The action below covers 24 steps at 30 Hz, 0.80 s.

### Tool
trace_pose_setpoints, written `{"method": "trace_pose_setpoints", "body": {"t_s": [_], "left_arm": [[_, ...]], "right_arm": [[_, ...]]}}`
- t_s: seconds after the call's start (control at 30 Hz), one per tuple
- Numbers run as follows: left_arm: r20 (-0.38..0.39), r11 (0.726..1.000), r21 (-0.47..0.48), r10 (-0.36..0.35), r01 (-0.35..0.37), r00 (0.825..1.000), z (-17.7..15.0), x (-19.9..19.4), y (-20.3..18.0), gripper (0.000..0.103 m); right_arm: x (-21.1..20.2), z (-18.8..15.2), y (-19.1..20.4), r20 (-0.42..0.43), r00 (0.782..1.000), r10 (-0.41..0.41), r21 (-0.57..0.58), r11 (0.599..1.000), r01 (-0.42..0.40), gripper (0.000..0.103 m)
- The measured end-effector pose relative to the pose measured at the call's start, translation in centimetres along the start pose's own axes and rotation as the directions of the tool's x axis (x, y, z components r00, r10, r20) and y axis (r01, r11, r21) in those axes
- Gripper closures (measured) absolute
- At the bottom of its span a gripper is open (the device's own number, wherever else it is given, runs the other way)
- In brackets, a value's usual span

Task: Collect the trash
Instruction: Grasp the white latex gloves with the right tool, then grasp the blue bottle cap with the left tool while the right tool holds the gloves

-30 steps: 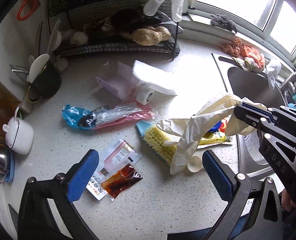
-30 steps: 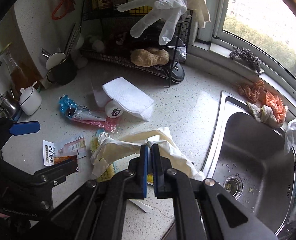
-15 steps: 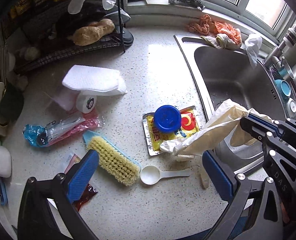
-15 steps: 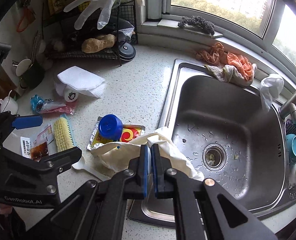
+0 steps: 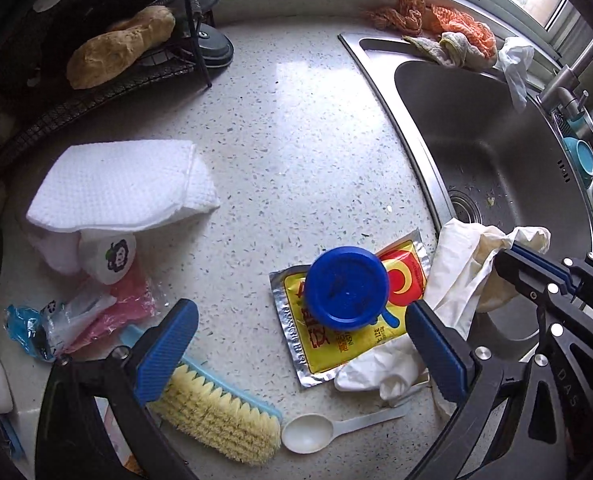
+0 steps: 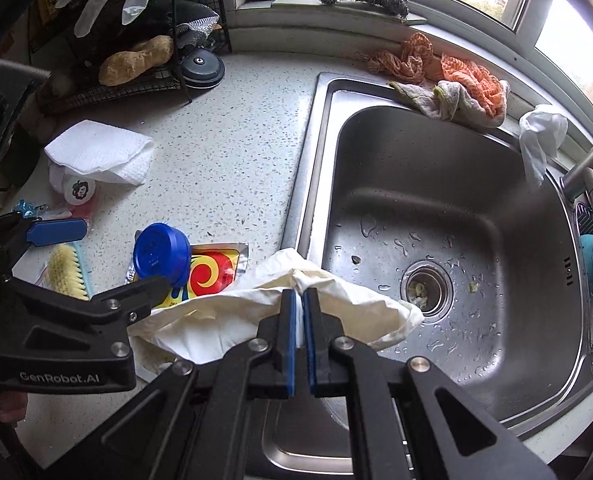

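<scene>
My right gripper (image 6: pixel 299 298) is shut on a cream rubber glove (image 6: pixel 232 312) and holds it over the counter's edge beside the sink; the glove also shows in the left wrist view (image 5: pixel 460 276). My left gripper (image 5: pixel 296 328) is open and empty, hovering above a blue lid (image 5: pixel 348 288) that lies on a yellow and red foil packet (image 5: pixel 408 276). A scrub brush (image 5: pixel 216 420) and a white plastic spoon (image 5: pixel 316 434) lie near the front. A blue and pink plastic wrapper (image 5: pixel 76 320) lies at the left.
A steel sink (image 6: pixel 436 216) fills the right side. Orange and grey rags (image 6: pixel 456 84) lie behind it. A folded white cloth (image 5: pixel 116 184) over a small white cup (image 5: pixel 112 256) sits left. A black wire rack (image 5: pixel 96 72) stands at the back left.
Both grippers have moved right towards the sink, the right one carrying the glove along. The blue lid and yellow packet have come closer in view; the sauce sachets have left view.
</scene>
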<state>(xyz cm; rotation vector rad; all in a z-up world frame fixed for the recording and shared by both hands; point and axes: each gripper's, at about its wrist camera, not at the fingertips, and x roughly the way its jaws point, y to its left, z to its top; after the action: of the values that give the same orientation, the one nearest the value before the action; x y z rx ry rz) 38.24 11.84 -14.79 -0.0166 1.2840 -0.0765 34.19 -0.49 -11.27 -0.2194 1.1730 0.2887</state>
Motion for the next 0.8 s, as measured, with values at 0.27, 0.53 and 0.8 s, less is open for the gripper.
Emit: {"method": "trace_pose_setpoints", "body": {"t_s": [0.27,0.53,0.8], "left_arm": [[-0.024,0.999,0.035,-0.017,0.018,1.0,0.8,1.6,-0.6,0.03],[0.002,0.999,0.01,-0.042,0.042,0.999,0.4,0.1,0.0,0.059],[0.081,0.999,-0.051,0.0,0.004,0.997,-2.1,-4.6,0.6,0.059]], "right_arm": [[1.1,0.4,-0.4,-0.027,1.0,0.003,0.009,1.0,-0.002,0.099],[0.5,0.4,0.1,-0.014,0.999,0.032,-0.003,0.999,-0.032,0.099],[-2.4,-0.5,1.4,0.036,0.996,0.087,-0.06,0.995,-0.085,0.099]]}}
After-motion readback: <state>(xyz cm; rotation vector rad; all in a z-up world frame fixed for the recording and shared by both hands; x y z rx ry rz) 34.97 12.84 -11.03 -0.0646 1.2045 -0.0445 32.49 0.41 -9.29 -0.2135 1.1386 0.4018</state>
